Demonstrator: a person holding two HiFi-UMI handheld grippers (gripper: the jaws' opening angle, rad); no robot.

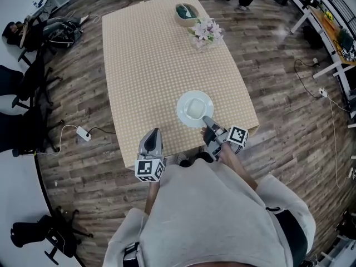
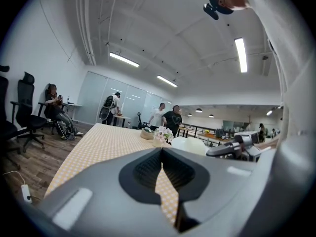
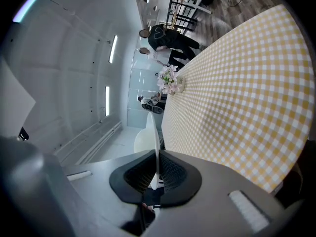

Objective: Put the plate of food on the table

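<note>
A white plate [image 1: 194, 108] with pale food in its middle is over the near end of the checked table [image 1: 150, 54]. I cannot tell whether it rests on the cloth. My right gripper [image 1: 207, 119] is shut on the plate's near rim. In the right gripper view the plate [image 3: 150, 132] shows edge-on, pinched between the jaws of that gripper [image 3: 156, 174]. My left gripper [image 1: 151, 135] hovers at the table's front edge, left of the plate, shut and holding nothing. The left gripper view shows its closed jaws [image 2: 162, 157], with the plate [image 2: 190, 144] and the right gripper [image 2: 232, 149] off to the right.
A small bowl [image 1: 186, 13] and a bunch of flowers [image 1: 207, 32] stand at the table's far end. Office chairs [image 1: 33, 77] and a power strip [image 1: 83, 132] are on the floor at the left. Desks [image 1: 334, 32] stand at the right, and people stand beyond the table.
</note>
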